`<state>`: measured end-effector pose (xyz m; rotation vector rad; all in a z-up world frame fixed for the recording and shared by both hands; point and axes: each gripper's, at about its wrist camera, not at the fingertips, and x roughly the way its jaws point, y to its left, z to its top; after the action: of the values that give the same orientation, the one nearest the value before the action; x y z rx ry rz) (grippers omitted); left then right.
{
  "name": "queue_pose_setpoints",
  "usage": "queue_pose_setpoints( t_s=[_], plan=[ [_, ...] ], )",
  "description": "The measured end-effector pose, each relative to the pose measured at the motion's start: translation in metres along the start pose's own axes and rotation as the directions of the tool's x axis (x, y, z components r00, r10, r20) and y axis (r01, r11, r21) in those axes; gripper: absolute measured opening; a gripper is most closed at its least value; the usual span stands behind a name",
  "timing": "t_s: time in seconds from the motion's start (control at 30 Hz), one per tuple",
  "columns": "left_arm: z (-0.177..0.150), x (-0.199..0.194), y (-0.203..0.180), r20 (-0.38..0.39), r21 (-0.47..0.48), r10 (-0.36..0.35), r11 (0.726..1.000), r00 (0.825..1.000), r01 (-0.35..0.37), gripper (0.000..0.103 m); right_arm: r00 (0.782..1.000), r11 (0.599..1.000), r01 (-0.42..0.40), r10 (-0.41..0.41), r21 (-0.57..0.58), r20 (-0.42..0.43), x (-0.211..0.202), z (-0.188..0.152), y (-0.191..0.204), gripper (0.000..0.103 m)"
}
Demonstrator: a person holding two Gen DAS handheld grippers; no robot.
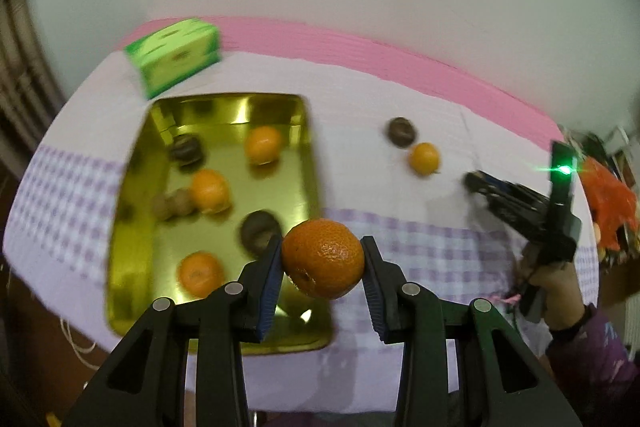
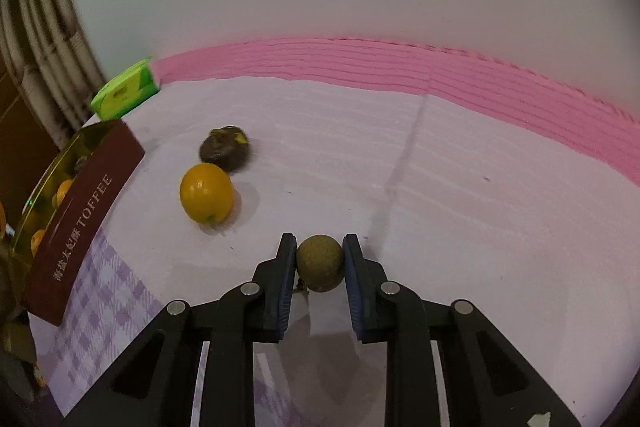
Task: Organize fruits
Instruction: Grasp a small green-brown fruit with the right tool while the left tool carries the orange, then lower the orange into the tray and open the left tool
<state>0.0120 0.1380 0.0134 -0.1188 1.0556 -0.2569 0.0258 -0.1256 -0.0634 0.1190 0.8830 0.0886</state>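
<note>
The left gripper (image 1: pixel 322 255) pinches a tangerine (image 1: pixel 323 258) just above the near right edge of the gold tin (image 1: pixel 132 211). The right gripper (image 2: pixel 319 259) is pressed onto a small brown-green fruit (image 2: pixel 320 263), well right of the tin. Several fruits already lie in the tin; a yellow-orange fruit (image 2: pixel 206 193) and a dark fruit (image 2: pixel 225 148) remain on the tablecloth (image 2: pixel 440 187) beside it.

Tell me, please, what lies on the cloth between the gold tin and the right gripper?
In the left wrist view, a dark brown fruit and a small orange lie between the gold tin and the right gripper; otherwise only cloth.
</note>
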Motion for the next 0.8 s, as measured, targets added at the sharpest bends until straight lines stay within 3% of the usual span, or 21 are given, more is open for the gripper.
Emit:
queue_pose_setpoints(
  t_s=[0.17, 0.37, 0.6, 0.8],
  plan=[
    [-0.016, -0.012, 0.035, 0.018, -0.052, 0.057, 0.997, 0.998, -0.056, 0.039, 1.000, 1.000, 0.017, -0.017, -0.005, 0.001, 0.001, 0.000, 0.003, 0.022],
    [-0.030, -0.014, 0.064, 0.013, -0.110, 0.078, 0.991, 0.997, -0.076, 0.039, 1.000, 1.000, 0.027, -0.027, -0.013, 0.000, 0.000, -0.001, 0.004, 0.022],
    [-0.031, -0.015, 0.066, 0.041, -0.107, 0.084, 0.991, 0.996, -0.079, 0.039, 0.999, 0.999, 0.039, -0.039, -0.022, -0.004, 0.001, 0.000, 0.006, 0.022],
    [-0.030, -0.011, 0.071, 0.070, -0.085, 0.146, 0.987, 0.987, -0.140, 0.039, 0.999, 0.999, 0.040, -0.041, -0.024, -0.004, 0.002, 0.000, 0.006, 0.022]
  ],
)
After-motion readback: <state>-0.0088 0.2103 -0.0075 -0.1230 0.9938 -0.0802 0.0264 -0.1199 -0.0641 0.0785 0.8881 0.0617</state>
